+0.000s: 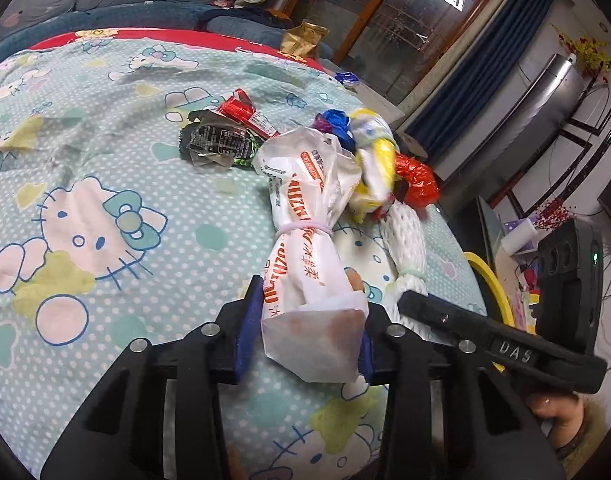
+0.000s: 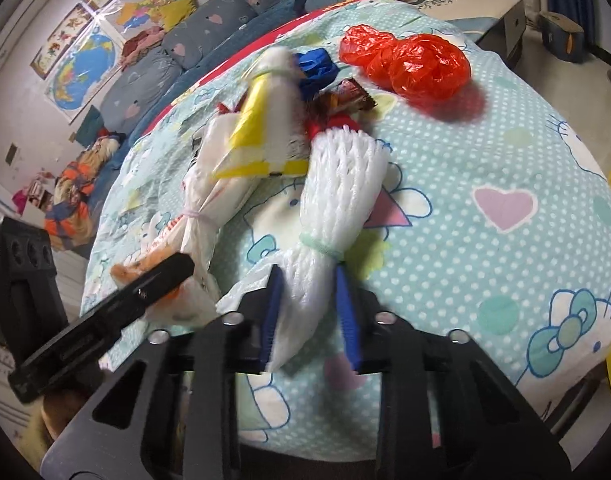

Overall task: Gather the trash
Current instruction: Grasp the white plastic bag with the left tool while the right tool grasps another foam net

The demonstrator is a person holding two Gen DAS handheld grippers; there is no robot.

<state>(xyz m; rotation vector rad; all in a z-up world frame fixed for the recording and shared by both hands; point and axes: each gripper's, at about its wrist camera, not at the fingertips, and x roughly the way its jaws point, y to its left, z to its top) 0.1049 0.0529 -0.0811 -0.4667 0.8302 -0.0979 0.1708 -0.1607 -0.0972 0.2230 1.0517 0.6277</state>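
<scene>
- White printed plastic bag (image 1: 301,248), tied with a band, lies on the cartoon-print cloth (image 1: 105,200); the left gripper (image 1: 305,344), angled downward, pinches its near end.
- White foam net (image 2: 337,216) lies just beside it; the right gripper (image 2: 309,316), also tilted down, pinches its tail.
- Red crumpled bag (image 2: 417,64) lies farther back.

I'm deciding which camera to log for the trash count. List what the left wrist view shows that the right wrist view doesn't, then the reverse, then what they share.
Left wrist view only: a red snack wrapper and a clear wrapper with black print lying flat on the cloth.

Right wrist view only: wall maps and a brown wrapper.

Both: the orange-printed white bag in the left tool, the white foam net in the right tool, the crumpled red bag, and the cartoon-cat cloth.
</scene>
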